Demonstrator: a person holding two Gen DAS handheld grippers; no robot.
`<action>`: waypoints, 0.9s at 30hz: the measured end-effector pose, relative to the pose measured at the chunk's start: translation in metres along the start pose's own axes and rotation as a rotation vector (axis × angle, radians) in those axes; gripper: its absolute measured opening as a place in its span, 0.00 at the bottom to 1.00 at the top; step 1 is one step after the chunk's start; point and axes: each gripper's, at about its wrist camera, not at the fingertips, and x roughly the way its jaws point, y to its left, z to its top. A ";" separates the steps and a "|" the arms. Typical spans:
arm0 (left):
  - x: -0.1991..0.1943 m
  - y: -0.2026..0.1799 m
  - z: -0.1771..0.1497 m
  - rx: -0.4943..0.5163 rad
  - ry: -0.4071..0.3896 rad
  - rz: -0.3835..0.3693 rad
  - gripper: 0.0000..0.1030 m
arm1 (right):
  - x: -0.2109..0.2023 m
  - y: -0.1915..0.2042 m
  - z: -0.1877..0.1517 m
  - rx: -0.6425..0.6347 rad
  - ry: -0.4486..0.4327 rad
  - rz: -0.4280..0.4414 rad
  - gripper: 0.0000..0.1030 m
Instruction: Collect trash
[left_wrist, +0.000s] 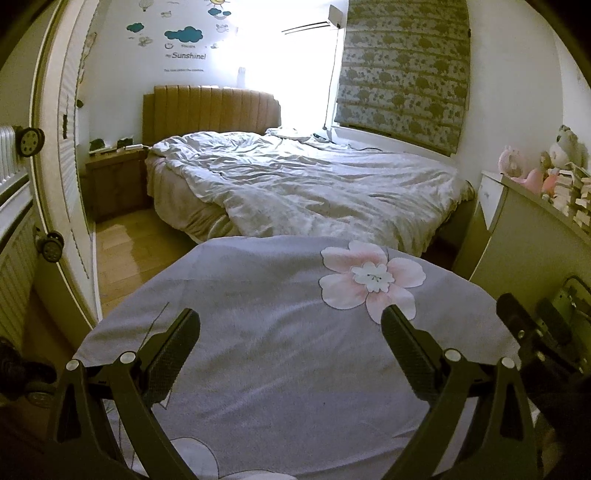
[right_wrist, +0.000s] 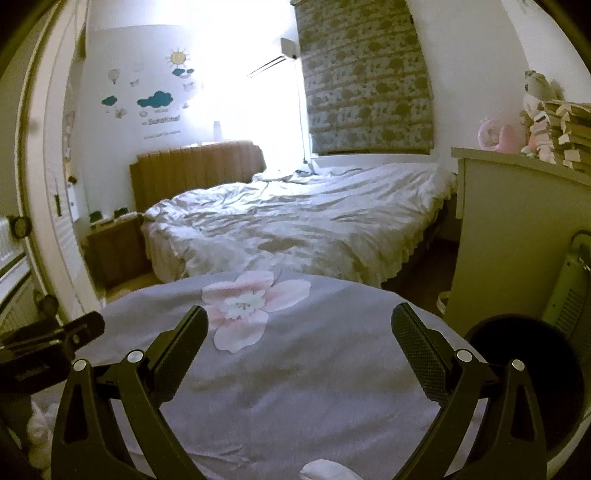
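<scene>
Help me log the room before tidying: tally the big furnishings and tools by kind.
Beds: 1
Nightstands: 1
White dressers: 1
Flowered grey cloths: 1
Tools: 2, left and right, both open
Total: 6

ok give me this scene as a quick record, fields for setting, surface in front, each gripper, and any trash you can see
setting: bedroom, unmade bed with a tan headboard
surface in front: grey cloth with a pink flower print
left gripper: open, holding nothing, above the cloth
right gripper: open, holding nothing, above the cloth
right side: white cabinet with soft toys on top
round dark container: beside the right gripper; whether it is a bin is unclear
trash: none clearly identifiable
</scene>
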 end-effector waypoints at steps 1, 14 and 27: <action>0.000 0.000 0.000 0.001 0.001 -0.001 0.95 | -0.001 0.000 0.000 -0.001 -0.003 0.001 0.95; 0.001 -0.002 0.000 0.011 -0.002 0.004 0.95 | -0.005 -0.002 -0.001 0.010 -0.016 0.008 0.95; 0.002 -0.001 -0.002 0.017 0.004 0.003 0.95 | -0.004 -0.002 -0.001 0.011 -0.016 0.008 0.95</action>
